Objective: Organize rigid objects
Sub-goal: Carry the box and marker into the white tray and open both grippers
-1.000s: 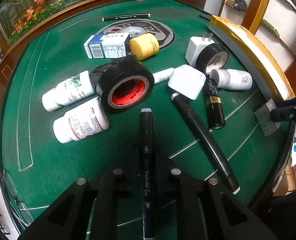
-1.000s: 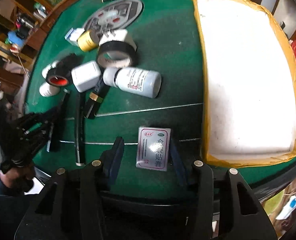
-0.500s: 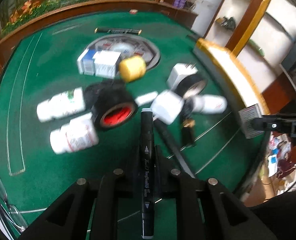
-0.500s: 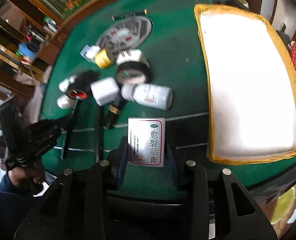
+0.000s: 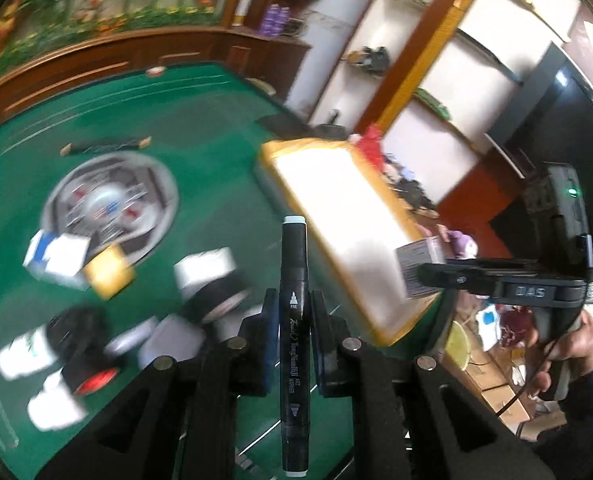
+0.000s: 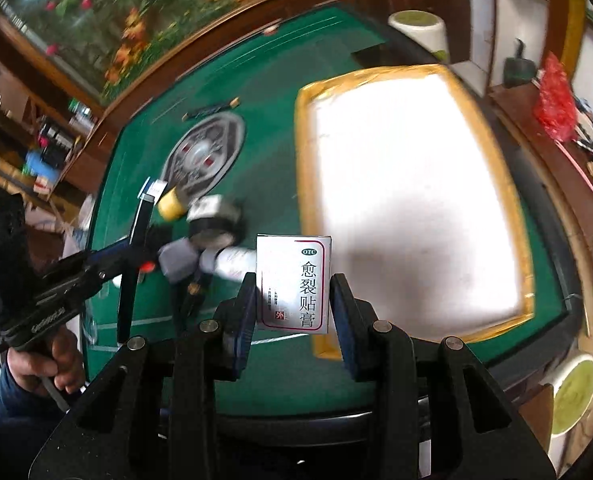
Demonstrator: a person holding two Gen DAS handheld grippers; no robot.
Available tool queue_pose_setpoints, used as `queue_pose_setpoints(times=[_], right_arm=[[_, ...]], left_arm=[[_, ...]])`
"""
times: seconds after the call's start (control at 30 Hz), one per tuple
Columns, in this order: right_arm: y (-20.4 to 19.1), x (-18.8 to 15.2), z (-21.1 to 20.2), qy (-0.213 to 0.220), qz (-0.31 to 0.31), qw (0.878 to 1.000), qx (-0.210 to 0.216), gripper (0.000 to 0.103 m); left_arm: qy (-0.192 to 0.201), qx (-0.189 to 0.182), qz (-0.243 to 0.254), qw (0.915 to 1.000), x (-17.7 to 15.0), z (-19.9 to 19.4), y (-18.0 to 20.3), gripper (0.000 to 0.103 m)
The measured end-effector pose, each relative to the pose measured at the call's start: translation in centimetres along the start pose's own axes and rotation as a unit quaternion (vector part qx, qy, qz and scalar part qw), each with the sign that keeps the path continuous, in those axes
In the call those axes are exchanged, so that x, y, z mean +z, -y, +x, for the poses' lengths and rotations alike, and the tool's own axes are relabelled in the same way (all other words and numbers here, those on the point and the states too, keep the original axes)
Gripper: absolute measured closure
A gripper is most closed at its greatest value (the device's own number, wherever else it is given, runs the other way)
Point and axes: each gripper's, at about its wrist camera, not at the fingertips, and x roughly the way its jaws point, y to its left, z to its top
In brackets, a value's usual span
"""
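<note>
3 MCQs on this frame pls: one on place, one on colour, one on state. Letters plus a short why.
1. Where is the white tray with the yellow rim?
A. On the green table
B. On a shelf
C. On the floor

2. What colour is the marker in the left gripper?
A. Red
B. Black
C. Yellow

3. What is the state of the right gripper?
A. Open and empty
B. Shut on a roll of tape
C. Shut on the small white box

Key:
1 A: the tray lies on the green table.
2 B: the marker between the left gripper fingers has a black barrel.
3 C: the right gripper clamps the small white box from both sides.
</note>
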Motion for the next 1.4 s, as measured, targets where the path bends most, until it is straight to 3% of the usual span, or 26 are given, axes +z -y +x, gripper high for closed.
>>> queue_pose_setpoints(times=[0.17,0.3,0.5,0.73,1.03,1.27,1.4], right_arm=[[3.9,3.0,-0.9,0.009,0.026,0.999,-0.019,0.067],[6.1,5.9,-0.7,0.015,0.032,0.999,-0.026,0.067],[8.4,11.6,2.5,0.009,0.030,0.999,-0.034,0.067],[9.2,15.7,7.7,-0.009,0.008,0.998,-0.067,0.067],[12.0,18.1,11.1,-0.035,0.024,0.997,-0.070,0.067],[12.4,18.3,11.4,-0.037,0.023,0.997,-0.066,0.066],[12.2,18.3,11.5,-0.038,0.018,0.997,-0.059,0.057]], left_arm=[[-0.005,-0.028,0.012,0.9995,3.3,3.5,3.4,0.089],[-0.018,-0.030,0.010,0.9993,5.7,7.4,5.1,0.089],[-0.034,-0.007,-0.019,0.9992,7.9,12.9,5.7,0.089],[-0.053,0.018,-0.064,0.9963,9.1,17.1,4.3,0.089],[-0.073,0.042,-0.081,0.9931,9.8,20.1,3.9,0.089],[-0.069,0.051,-0.089,0.9924,9.8,20.4,3.4,0.088],[-0.076,0.051,-0.100,0.9908,9.9,20.6,3.4,0.088]])
